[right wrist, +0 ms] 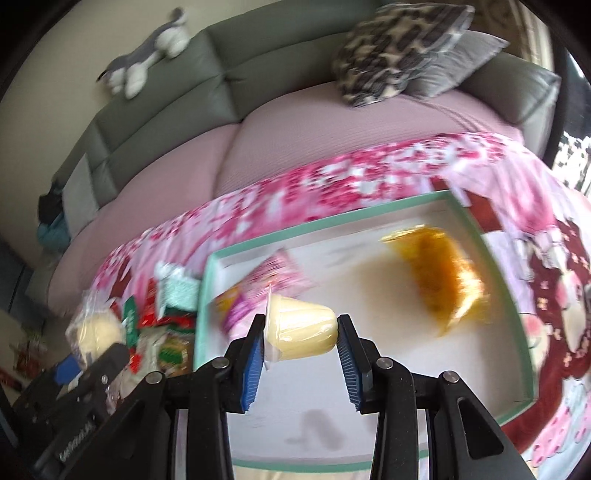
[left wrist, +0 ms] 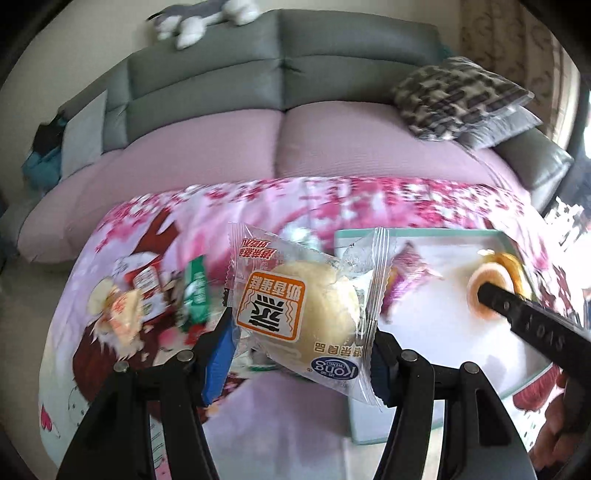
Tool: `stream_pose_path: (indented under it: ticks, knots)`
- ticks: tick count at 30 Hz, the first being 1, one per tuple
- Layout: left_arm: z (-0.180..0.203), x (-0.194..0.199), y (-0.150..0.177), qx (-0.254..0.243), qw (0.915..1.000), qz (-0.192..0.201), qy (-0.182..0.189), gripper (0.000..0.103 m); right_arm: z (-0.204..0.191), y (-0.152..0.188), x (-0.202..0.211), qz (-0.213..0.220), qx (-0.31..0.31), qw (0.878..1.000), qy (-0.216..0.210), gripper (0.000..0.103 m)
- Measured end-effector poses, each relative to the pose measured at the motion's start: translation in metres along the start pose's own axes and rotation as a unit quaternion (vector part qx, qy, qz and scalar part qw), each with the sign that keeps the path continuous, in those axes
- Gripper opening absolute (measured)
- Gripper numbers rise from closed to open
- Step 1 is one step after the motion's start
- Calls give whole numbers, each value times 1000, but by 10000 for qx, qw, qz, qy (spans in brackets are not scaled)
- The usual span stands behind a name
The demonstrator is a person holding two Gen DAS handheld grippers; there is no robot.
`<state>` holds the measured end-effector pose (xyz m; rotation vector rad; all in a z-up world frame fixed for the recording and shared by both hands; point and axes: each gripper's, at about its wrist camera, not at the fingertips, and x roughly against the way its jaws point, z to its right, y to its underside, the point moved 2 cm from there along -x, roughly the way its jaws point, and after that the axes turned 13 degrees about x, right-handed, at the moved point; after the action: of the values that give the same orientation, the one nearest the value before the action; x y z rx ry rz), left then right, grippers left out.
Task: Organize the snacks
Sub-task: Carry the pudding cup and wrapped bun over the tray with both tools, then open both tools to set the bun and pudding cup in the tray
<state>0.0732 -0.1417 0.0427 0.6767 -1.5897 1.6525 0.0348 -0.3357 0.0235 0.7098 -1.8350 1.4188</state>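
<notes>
Left tool [left wrist: 301, 332] clamped on a clear-wrapped pale round steamed cake with an orange label [left wrist: 295, 306], lifted above the pink floral-clothed counter [left wrist: 258, 199], with the cake's right end over the left rim of the shallow white tray with a mint-green rim [left wrist: 424, 230]. Right tool [right wrist: 301, 334] clamped end to end on a small pale yellow pudding cup [right wrist: 301, 330], lying sideways between the blue ribbed pads [right wrist: 253, 363], above the tray's left part. In the tray: a purple-pink foil packet [right wrist: 266, 288] near the left wall, and a blurred orange wrapped pastry [right wrist: 443, 284] toward the right. Left of the tray, on the cloth: a loose pile of snacks, among them a green packet [left wrist: 195, 291], red-and-white packets [left wrist: 147, 280] and another clear-wrapped pale cake [left wrist: 118, 310]. Behind the counter: a grey sofa with pink seat cushions [left wrist: 221, 155], a leopard-print pillow [left wrist: 454, 96], and a grey-and-white plush toy [left wrist: 207, 16] on the backrest.
</notes>
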Motion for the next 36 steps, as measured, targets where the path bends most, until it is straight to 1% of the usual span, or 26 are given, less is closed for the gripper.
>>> stream_pose_path:
  ticks: [4,8,10,13,19,25,31,34,36]
  knots:
    - [20,-2,6,-174,9995,-83,254,64,28,2,9,70,-277,9994,194,40]
    - [34,-1,9,-231,9975,-166,643,64,50,4,18,92,-453,9979,453,40]
    - [41,-2,12,-318,9971,-149,679,64,58,5,20,90,-522,9973,518,40]
    - [50,-6,16,-405,9964,-180,729,64,65,7,20,57,-600,9969,507,40]
    - [66,-26,30,-603,9948,-465,683,64,63,11,7,-139,-532,9977,399,40]
    - [78,-46,47,-825,9919,-801,540,64,59,20,-16,-505,-423,9974,295,40]
    - [81,-50,54,-935,9909,-861,450,66,58,24,-21,-620,-419,9968,267,40]
    - [82,-49,55,-1051,9902,-834,397,67,60,24,-21,-624,-442,9967,254,40]
    - [83,-48,54,-1100,9901,-781,399,69,61,23,-21,-631,-445,9967,249,40]
